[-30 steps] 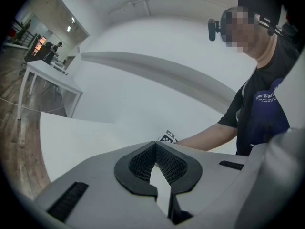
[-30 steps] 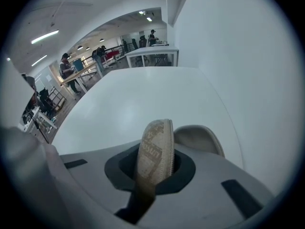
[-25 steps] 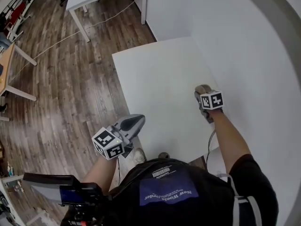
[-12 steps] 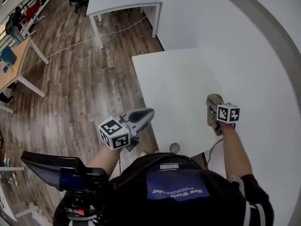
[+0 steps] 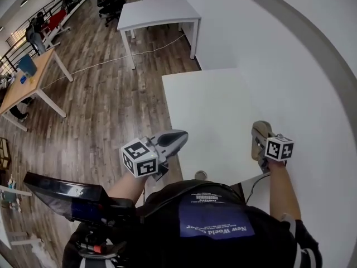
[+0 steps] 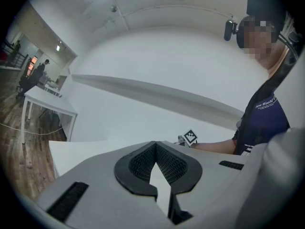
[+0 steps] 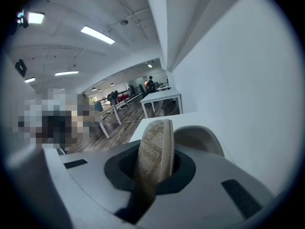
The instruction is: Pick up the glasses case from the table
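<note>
The glasses case [image 7: 155, 147] is a beige patterned zip case. It stands on edge between the jaws of my right gripper [image 7: 159, 130], which is shut on it. In the head view the glasses case [image 5: 259, 136] hangs above the near right part of the white table [image 5: 206, 105], in front of the right gripper [image 5: 261, 145] with its marker cube. My left gripper [image 5: 179, 138] is off the table's left edge, above the floor. In its own view the left gripper [image 6: 155, 145] has its tips touching, with nothing between them.
A white wall runs along the table's right side. A second white table [image 5: 159, 10] stands further off, and a wooden desk [image 5: 28, 85] is at the far left on the wood floor [image 5: 100, 105]. A cable lies across the floor. A dark device [image 5: 67, 197] juts out at lower left.
My right gripper has lifted with the case and drifted toward the lower right of the head view. The left gripper has risen a little. The view now takes in more of the room.
</note>
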`<state>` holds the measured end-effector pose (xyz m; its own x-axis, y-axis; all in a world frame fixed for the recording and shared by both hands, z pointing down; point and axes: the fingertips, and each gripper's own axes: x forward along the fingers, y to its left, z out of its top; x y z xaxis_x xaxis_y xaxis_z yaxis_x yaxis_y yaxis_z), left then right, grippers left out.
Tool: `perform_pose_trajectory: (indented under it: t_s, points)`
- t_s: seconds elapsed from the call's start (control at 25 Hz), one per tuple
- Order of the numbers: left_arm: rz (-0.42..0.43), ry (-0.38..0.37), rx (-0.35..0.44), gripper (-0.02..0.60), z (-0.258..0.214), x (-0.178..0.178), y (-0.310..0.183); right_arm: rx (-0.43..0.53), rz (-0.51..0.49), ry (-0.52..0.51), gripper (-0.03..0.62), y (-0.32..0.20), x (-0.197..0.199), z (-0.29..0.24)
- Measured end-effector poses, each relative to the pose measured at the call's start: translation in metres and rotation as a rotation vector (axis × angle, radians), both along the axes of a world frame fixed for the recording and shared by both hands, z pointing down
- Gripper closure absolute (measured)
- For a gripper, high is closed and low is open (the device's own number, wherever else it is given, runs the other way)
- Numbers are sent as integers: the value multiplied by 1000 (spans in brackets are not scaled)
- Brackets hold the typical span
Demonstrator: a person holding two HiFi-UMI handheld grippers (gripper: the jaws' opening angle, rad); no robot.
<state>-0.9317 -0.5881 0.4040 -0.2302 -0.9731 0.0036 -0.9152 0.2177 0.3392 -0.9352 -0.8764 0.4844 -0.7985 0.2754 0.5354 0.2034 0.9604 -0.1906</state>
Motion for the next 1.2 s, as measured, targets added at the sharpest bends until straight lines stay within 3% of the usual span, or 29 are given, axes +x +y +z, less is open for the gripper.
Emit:
perform_pose_trajectory:
  t_s: [0.36, 0.64, 0.92, 1.2]
  points:
    - [-53, 23, 45, 578, -17, 87, -88, 73, -181, -83, 571, -42, 74, -44]
    - [-105, 33, 19, 578, -18, 131, -104, 26, -268, -180, 571, -37, 108, -62]
    - [-82, -8, 30, 578, -42, 131, -91, 5, -308, -246, 571, -3, 113, -84]
    - [-18, -27, 53, 578, -61, 118, 10, -4, -234, -331, 571, 92, 126, -119]
